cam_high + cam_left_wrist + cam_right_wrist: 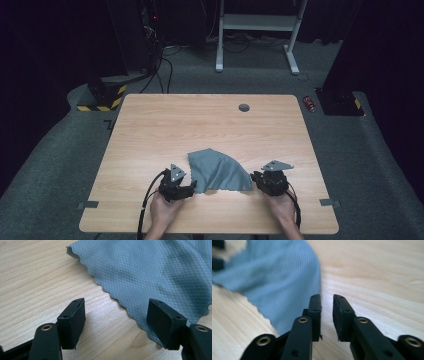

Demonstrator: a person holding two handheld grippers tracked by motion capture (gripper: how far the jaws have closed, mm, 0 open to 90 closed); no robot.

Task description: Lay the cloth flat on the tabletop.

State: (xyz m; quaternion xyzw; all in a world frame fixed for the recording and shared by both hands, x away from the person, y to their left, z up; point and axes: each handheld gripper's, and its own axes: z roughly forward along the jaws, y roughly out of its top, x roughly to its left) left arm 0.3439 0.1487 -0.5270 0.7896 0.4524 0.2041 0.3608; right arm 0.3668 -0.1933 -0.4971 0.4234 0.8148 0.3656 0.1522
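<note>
A grey cloth [218, 171] lies rumpled on the tabletop [210, 120], in the lower middle of the high view, between the two hands. It is not folded flat yet; one part sits bunched up and one wavy edge runs along the bottom. The left tool [186, 188] sits at the cloth's lower left corner. In the left gripper view its jaws stand wide apart, with the wavy edge of the cloth [150, 272] running between them and one jaw over the cloth, but the pads do not press on it. The right tool [257, 178] is at the cloth's lower right corner. In the right gripper view its jaws stand a little apart with only a thin gap, and nothing is in that gap; the cloth [277, 280] lies just to the left of them, blurred. So neither tool has hold of the cloth now. I think the work has hardly begun: both corners need to be pinched, and then the cloth can be spread or folded. The tabletop is pale wood with a small round grey cap [244, 107] near its far edge. Around it the floor is grey carpet, the room is dark, and a white frame [257, 22] stands at the top.
</note>
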